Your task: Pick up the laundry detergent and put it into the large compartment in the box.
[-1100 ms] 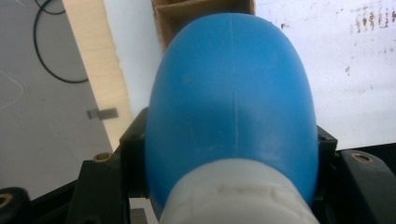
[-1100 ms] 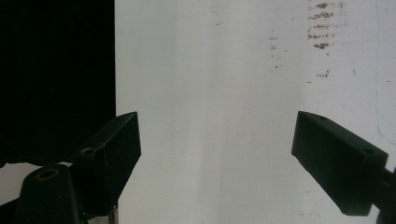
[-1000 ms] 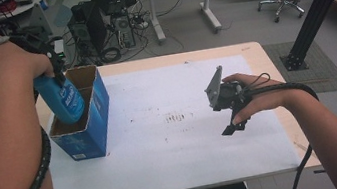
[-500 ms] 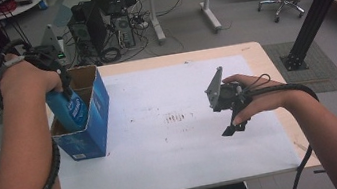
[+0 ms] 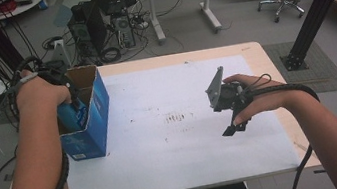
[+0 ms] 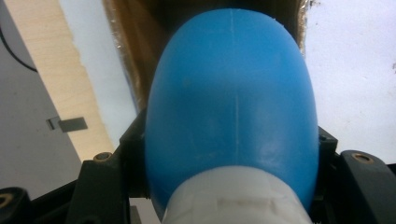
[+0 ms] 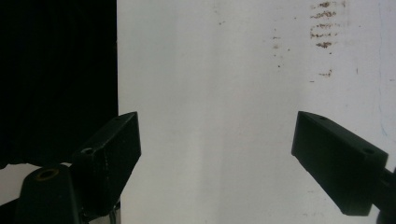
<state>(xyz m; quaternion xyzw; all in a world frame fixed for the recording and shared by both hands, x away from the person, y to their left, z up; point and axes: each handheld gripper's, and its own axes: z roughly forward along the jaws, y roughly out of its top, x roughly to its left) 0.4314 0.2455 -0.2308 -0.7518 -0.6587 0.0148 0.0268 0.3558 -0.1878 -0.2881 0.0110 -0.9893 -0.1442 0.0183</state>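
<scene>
Lowered: left gripper (image 5: 74, 106) with blue bottle (image 6: 232, 102) into box (image 5: 99, 100) | right gripper (image 5: 233, 115) unmoved

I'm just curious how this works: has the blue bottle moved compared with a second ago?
Yes. The left gripper has lowered the blue bottle into the cardboard box; earlier it stood higher above the rim.

The bottle (image 6: 233, 107) is showing bright blue with a white cap in the left gripper view. The cardboard box (image 5: 93, 117) is wearing blue outside and plain brown inside. The worktop (image 5: 192, 166) is showing white with small brown smudges, pale wood at its edges. The right gripper's fingers (image 7: 343, 161) are showing matte black.
</scene>
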